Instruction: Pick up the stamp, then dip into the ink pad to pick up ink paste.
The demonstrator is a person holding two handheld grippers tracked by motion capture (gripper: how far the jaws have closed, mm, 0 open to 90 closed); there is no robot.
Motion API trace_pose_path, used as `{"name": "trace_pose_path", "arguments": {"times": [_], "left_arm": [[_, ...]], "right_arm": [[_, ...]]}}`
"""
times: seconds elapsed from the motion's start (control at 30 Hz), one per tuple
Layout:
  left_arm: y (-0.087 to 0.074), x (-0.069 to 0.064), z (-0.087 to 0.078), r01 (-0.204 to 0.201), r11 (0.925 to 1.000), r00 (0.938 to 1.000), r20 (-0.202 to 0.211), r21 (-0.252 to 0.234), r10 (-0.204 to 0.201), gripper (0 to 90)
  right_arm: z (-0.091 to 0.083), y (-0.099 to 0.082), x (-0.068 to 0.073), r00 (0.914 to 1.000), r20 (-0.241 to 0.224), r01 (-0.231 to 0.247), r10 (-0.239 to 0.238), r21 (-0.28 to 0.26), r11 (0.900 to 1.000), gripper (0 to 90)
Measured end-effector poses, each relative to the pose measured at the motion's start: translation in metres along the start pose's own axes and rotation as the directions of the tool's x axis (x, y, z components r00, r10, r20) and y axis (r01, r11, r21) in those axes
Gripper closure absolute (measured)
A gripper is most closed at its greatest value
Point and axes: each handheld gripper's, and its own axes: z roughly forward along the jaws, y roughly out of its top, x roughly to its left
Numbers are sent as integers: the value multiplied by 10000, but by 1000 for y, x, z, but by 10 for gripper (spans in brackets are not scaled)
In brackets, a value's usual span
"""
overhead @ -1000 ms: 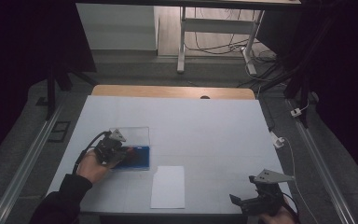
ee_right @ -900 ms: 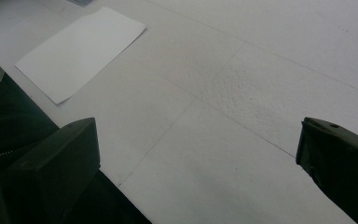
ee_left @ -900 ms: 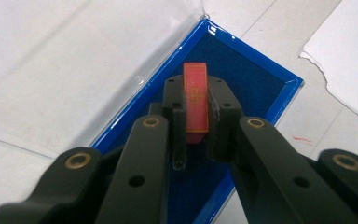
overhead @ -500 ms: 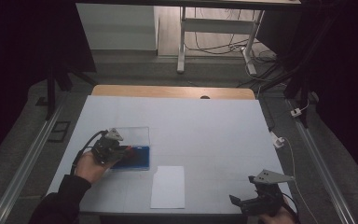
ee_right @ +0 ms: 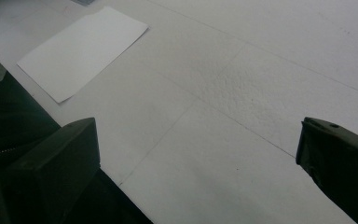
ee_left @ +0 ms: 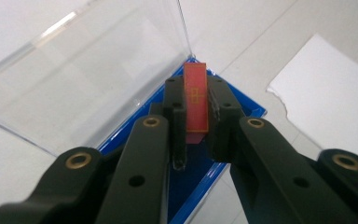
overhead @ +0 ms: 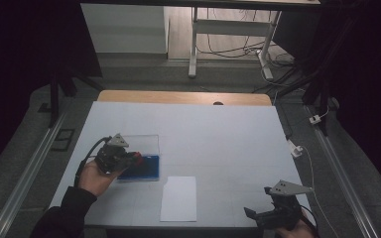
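Observation:
A small red card (ee_left: pixel 196 102) with thin yellow lines stands on edge between the jaws of my left gripper (ee_left: pixel 196 122), which is shut on it. Under it lies a blue case (ee_left: pixel 242 112) whose clear lid (ee_left: pixel 88 79) stands open. In the high view the left gripper (overhead: pixel 129 159) hangs over the left part of that blue case (overhead: pixel 146 167) on the table's left side. My right gripper (overhead: pixel 270 214) rests near the table's front right edge, its jaws wide apart over bare white table (ee_right: pixel 223 93) with nothing between them.
A white sheet of paper (overhead: pixel 179 198) lies near the front edge, just right of the case; the same paper (ee_right: pixel 81 49) shows ahead of the right gripper. A white table (overhead: pixel 218 134) has a wooden strip (overhead: pixel 178 97) along its far edge. Cables trail at the right.
The left gripper has shifted slightly with the red card over the case. The right gripper has not moved.

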Motion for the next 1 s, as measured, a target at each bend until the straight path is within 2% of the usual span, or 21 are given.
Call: {"name": "trace_pose_path", "arguments": {"times": [0.47,0.73,1.0], "left_arm": [[3,-1,-9,514,9980,9987,-41,-382,-516,800],[5,-9,-3,276,9996,9992,-274,7,-276,799],[3,-12,14,148,9971,9991,-407,751,-118,800]], "right_arm": [[0,0,1,10000,16,64,-64,-28,10000,0],[1,0,1,10000,-2,58,-58,-6,10000,0],[1,0,1,10000,1,67,-67,17,10000,0]]}}
